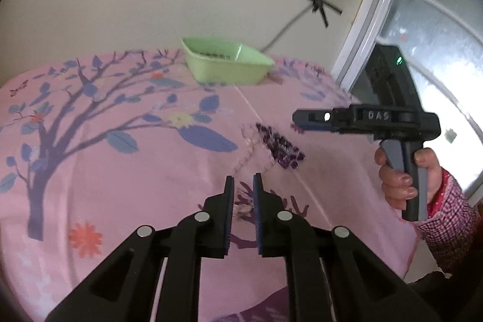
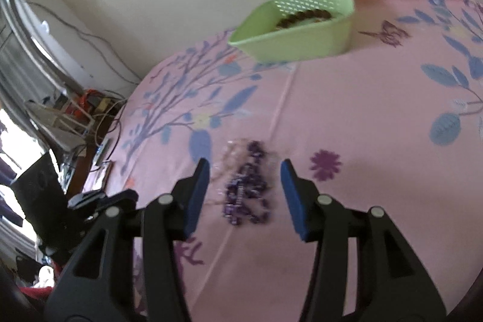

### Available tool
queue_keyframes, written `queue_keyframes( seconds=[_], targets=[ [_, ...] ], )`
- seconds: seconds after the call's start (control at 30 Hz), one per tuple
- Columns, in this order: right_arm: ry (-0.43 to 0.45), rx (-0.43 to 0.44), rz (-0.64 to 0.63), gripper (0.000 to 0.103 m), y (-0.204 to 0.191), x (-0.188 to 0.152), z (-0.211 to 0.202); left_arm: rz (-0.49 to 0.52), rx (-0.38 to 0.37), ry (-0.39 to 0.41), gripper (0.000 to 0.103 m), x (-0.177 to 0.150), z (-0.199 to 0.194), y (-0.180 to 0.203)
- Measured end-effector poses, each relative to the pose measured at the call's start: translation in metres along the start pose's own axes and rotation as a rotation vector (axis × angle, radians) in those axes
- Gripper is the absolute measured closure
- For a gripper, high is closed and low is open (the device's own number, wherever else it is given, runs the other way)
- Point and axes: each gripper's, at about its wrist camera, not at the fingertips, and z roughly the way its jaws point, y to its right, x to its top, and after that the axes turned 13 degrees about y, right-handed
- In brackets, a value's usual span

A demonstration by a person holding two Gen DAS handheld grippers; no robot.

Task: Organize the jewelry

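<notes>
The right hand-held gripper (image 2: 244, 171) hangs above the counter with its blue-padded fingers (image 2: 197, 195) spread wide and nothing between them; directly ahead, framed by the two fingers, a purple bead necklace (image 2: 246, 189) lies in a loose heap on the pink floral tablecloth (image 2: 362, 110). Just to the left of the purple beads, touching or nearly so, lies a pale, translucent strand of jewelry (image 2: 226, 156), too blurred to make out in detail. From the left wrist view the same right hand-held gripper (image 1: 302, 118) shows side-on, held by a hand (image 1: 401, 174) in a checked sleeve, its tip poised over the purple bead necklace (image 1: 280, 147). The left hand-held gripper (image 1: 243, 180) sits lower and nearer, its fingers (image 1: 229, 201) only a narrow gap apart and clasping nothing, pointing toward the beads from just short of them. Farther back on the counter, well apart from the necklaces, stands a light green basket (image 2: 302, 41) with a string of brown beads (image 2: 305, 17) lying inside it.
</notes>
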Motion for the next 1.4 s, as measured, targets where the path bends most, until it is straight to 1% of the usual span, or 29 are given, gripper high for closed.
queue_keyframes(
  seconds=[0.03, 0.1, 0.13, 0.2, 0.23, 0.27, 0.3, 0.33, 0.37, 0.4, 0.43, 0.47, 0.5, 0.57, 0.63, 0.67, 0.7, 0.73, 0.77, 0.8, 0.83, 0.87, 0.9, 0.93, 1.0, 1.13, 1.27, 1.4],
  targets=[
    [-0.002, 0.004, 0.01, 0.056, 0.002, -0.001, 0.0, 0.008, 0.0, -0.024, 0.075, -0.001, 0.008, 0.004],
    [-0.015, 0.016, 0.02, 0.056, 0.005, -0.004, 0.002, 0.024, -0.004, -0.037, 0.074, -0.002, 0.016, 0.01],
    [-0.024, 0.013, 0.013, 0.056, 0.005, -0.006, 0.003, 0.033, -0.005, -0.038, 0.073, -0.002, 0.019, 0.012],
    [-0.041, -0.003, -0.018, 0.056, 0.004, -0.011, 0.007, 0.045, 0.002, -0.043, 0.068, 0.0, 0.027, 0.015],
    [-0.035, -0.002, -0.032, 0.055, 0.003, -0.013, 0.007, 0.048, 0.007, -0.045, 0.067, 0.001, 0.029, 0.016],
    [-0.033, 0.005, -0.051, 0.051, 0.0, -0.014, 0.006, 0.053, 0.017, -0.047, 0.064, 0.002, 0.032, 0.016],
    [-0.033, 0.006, -0.063, 0.046, -0.002, -0.014, 0.006, 0.059, 0.027, -0.048, 0.06, 0.003, 0.033, 0.015],
    [-0.034, 0.001, -0.086, 0.044, -0.006, -0.015, 0.008, 0.068, 0.047, -0.05, 0.057, 0.004, 0.036, 0.014],
    [-0.034, -0.007, -0.107, 0.041, -0.009, -0.016, 0.009, 0.072, 0.065, -0.055, 0.051, 0.005, 0.038, 0.013],
    [-0.033, -0.026, -0.157, 0.039, -0.017, -0.018, 0.011, 0.074, 0.077, -0.062, 0.044, 0.005, 0.04, 0.013],
    [-0.032, -0.04, -0.187, 0.038, -0.021, -0.02, 0.012, 0.078, 0.085, -0.072, 0.039, 0.004, 0.044, 0.013],
    [-0.031, -0.06, -0.229, 0.038, -0.026, -0.022, 0.014, 0.084, 0.092, -0.084, 0.032, 0.002, 0.048, 0.013],
    [-0.029, -0.089, -0.286, 0.037, -0.033, -0.026, 0.016, 0.096, 0.101, -0.109, 0.026, -0.001, 0.054, 0.014],
    [-0.028, -0.118, -0.339, 0.037, -0.04, -0.031, 0.018, 0.138, 0.098, -0.116, 0.019, -0.002, 0.056, 0.022],
    [-0.031, -0.142, -0.386, 0.037, -0.044, -0.034, 0.019, 0.18, 0.096, -0.134, 0.019, -0.005, 0.06, 0.029],
    [-0.034, -0.152, -0.4, 0.039, -0.045, -0.035, 0.02, 0.185, 0.082, -0.135, 0.02, -0.005, 0.06, 0.03],
    [-0.027, -0.184, -0.438, 0.049, -0.047, -0.037, 0.02, 0.185, 0.065, -0.132, 0.034, -0.005, 0.059, 0.03],
    [-0.027, -0.169, -0.447, 0.058, -0.047, -0.038, 0.018, 0.189, 0.066, -0.127, 0.046, -0.005, 0.057, 0.029],
    [-0.034, -0.148, -0.435, 0.079, -0.047, -0.038, 0.016, 0.199, 0.086, -0.124, 0.071, -0.004, 0.056, 0.027],
    [-0.027, -0.16, -0.435, 0.087, -0.046, -0.037, 0.012, 0.199, 0.103, -0.123, 0.084, -0.003, 0.055, 0.023],
    [-0.018, -0.172, -0.438, 0.093, -0.045, -0.037, 0.009, 0.161, 0.083, -0.123, 0.089, -0.002, 0.053, 0.013],
    [-0.012, -0.175, -0.427, 0.098, -0.042, -0.037, 0.004, 0.123, 0.061, -0.121, 0.089, -0.001, 0.05, 0.007],
    [-0.003, -0.154, -0.392, 0.098, -0.037, -0.036, -0.004, 0.085, 0.055, -0.114, 0.089, 0.0, 0.046, -0.001],
    [0.008, -0.139, -0.365, 0.098, -0.033, -0.035, -0.013, 0.074, 0.067, -0.107, 0.089, 0.0, 0.042, -0.006],
    [0.04, -0.136, -0.332, 0.098, -0.026, -0.032, -0.032, 0.05, 0.085, -0.09, 0.089, -0.001, 0.031, -0.016],
    [0.105, -0.119, -0.272, 0.098, -0.019, -0.022, -0.064, -0.025, 0.097, -0.024, 0.089, 0.002, 0.0, -0.038],
    [0.18, -0.094, -0.228, 0.098, -0.019, -0.008, -0.092, -0.066, 0.086, 0.041, 0.089, 0.009, -0.027, -0.046],
    [0.259, -0.036, -0.203, 0.098, -0.03, 0.008, -0.117, -0.055, 0.071, 0.077, 0.089, 0.015, -0.041, -0.037]
  ],
)
